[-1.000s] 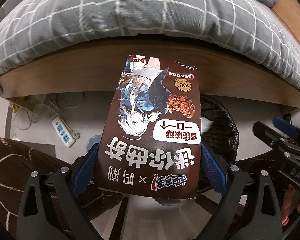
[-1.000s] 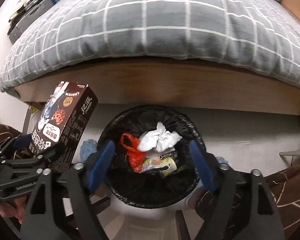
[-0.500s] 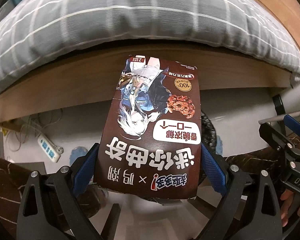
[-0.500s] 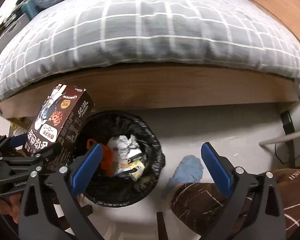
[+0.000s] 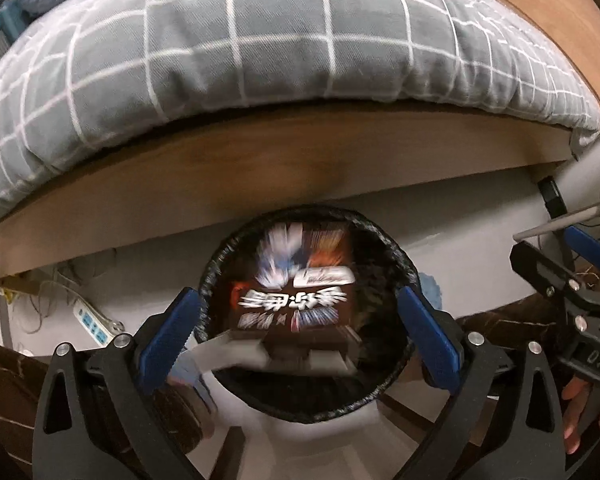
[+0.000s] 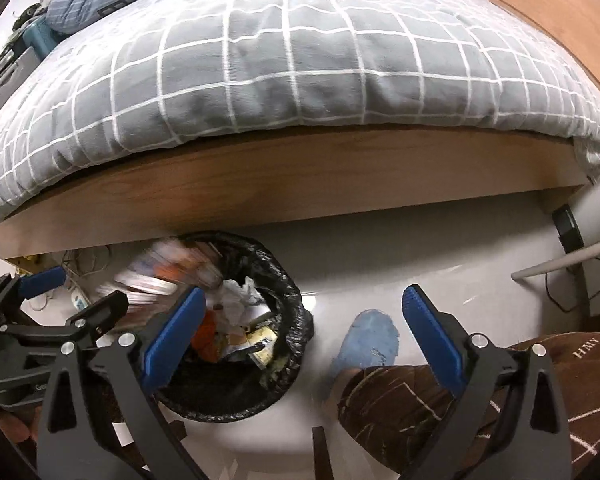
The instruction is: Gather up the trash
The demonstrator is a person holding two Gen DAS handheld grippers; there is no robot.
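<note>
A dark brown snack box (image 5: pixel 300 284) drops, blurred, into the black-lined trash bin (image 5: pixel 396 256) right below my left gripper (image 5: pixel 298 300). Its jaws are opening and its blue pads (image 5: pixel 172 328) stand clear of the box. In the right wrist view the same box (image 6: pixel 160 272) shows as a streak at the bin's (image 6: pixel 292 296) left rim, under the left gripper (image 6: pixel 86 292). The bin holds crumpled white paper (image 6: pixel 240 296), an orange bag (image 6: pixel 208 332) and wrappers. My right gripper (image 6: pixel 304 300) is open and empty, to the right of the bin over the floor.
A bed with a grey checked duvet (image 5: pixel 280 40) and wooden frame (image 6: pixel 300 176) stands behind the bin. A power strip (image 5: pixel 94 320) and cables lie at left. A blue slipper (image 6: pixel 370 336) and a brown-trousered leg (image 6: pixel 440 400) are at right.
The left gripper has let go of the snack box, which now falls into the bin. Both grippers shifted to the right; the right gripper's jaws have spread wider.
</note>
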